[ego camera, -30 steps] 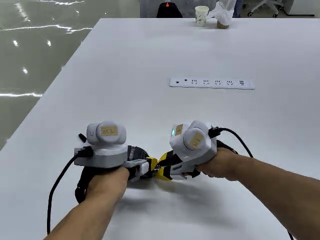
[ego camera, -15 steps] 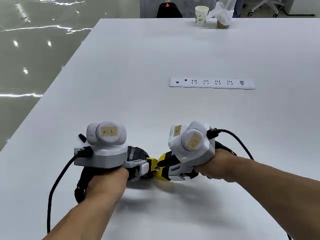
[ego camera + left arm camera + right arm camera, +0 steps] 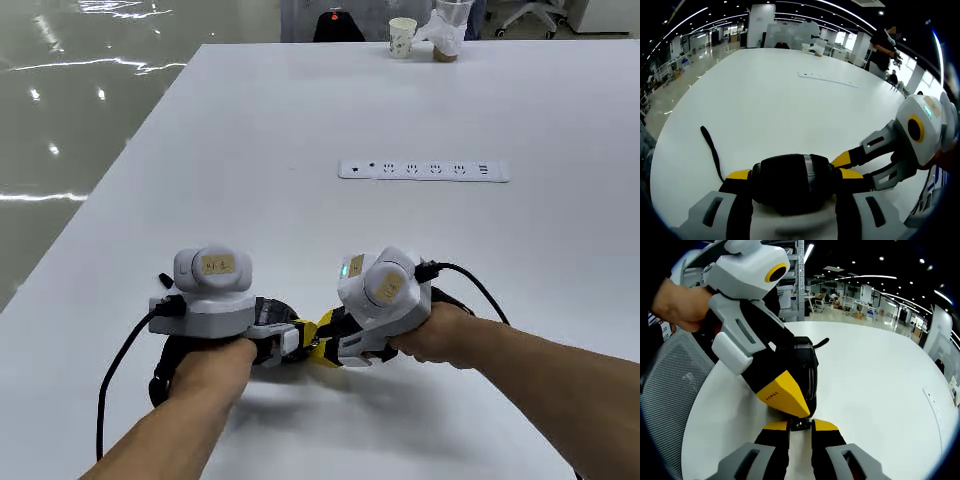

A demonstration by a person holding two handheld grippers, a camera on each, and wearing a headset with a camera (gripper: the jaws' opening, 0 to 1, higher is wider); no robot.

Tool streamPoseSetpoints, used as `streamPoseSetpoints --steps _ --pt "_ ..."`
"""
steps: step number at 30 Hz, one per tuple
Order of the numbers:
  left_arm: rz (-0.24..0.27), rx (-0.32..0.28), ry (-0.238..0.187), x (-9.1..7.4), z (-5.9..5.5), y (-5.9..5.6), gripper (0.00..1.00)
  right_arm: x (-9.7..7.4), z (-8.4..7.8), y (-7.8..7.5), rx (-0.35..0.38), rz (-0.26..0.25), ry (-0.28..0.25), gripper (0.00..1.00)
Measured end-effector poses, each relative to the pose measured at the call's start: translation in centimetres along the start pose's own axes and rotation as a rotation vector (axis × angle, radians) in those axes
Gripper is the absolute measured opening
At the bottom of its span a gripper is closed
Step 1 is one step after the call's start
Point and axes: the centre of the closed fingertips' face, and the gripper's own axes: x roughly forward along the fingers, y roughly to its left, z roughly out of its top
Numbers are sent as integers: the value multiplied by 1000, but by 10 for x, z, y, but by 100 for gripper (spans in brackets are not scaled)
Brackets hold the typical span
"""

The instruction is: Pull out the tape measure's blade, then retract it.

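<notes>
The tape measure (image 3: pixel 276 316) is a black case, held off the white table (image 3: pixel 300 150) between the yellow-tipped jaws of my left gripper (image 3: pixel 293 336). In the left gripper view the case (image 3: pixel 791 192) sits between my left gripper (image 3: pixel 794 174) jaws, and a black wrist strap (image 3: pixel 710 148) hangs from it. My right gripper (image 3: pixel 326 340) meets it from the right. In the right gripper view my right gripper (image 3: pixel 801 427) is shut on the small dark blade tip (image 3: pixel 801 423) right at the case (image 3: pixel 802 371). No length of blade shows.
A white power strip (image 3: pixel 423 169) lies in the middle of the table, and a paper cup (image 3: pixel 402 34) and a plastic bag (image 3: pixel 445 28) stand at the far edge. Black cables trail back from both grippers. The table's left edge (image 3: pixel 110 170) drops to a shiny floor.
The right gripper has rolled slightly and edged a little closer to the left one. The left gripper and the tape measure have stayed where they were.
</notes>
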Motion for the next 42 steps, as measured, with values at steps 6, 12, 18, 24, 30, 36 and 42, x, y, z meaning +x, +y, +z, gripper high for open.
streamPoseSetpoints --steps 6,12,18,24,30,36,42 --pt "0 -6 -2 0 0 1 63 -6 -2 -2 6 -14 -4 16" --pt "-6 -6 6 0 -1 0 63 -15 -5 -4 2 -30 0 18" --pt "-17 2 12 0 -1 0 63 -26 -9 -3 11 -43 3 23" --pt "-20 27 17 -3 -1 1 65 -34 -12 2 25 -52 3 29" --pt "-32 45 21 -9 -3 1 68 -42 -16 4 41 -73 8 33" --pt "-42 64 15 -15 -5 0 71 -52 -23 8 69 -100 8 38" --pt "-71 95 22 -21 -11 -6 73 -63 -31 11 113 -134 5 44"
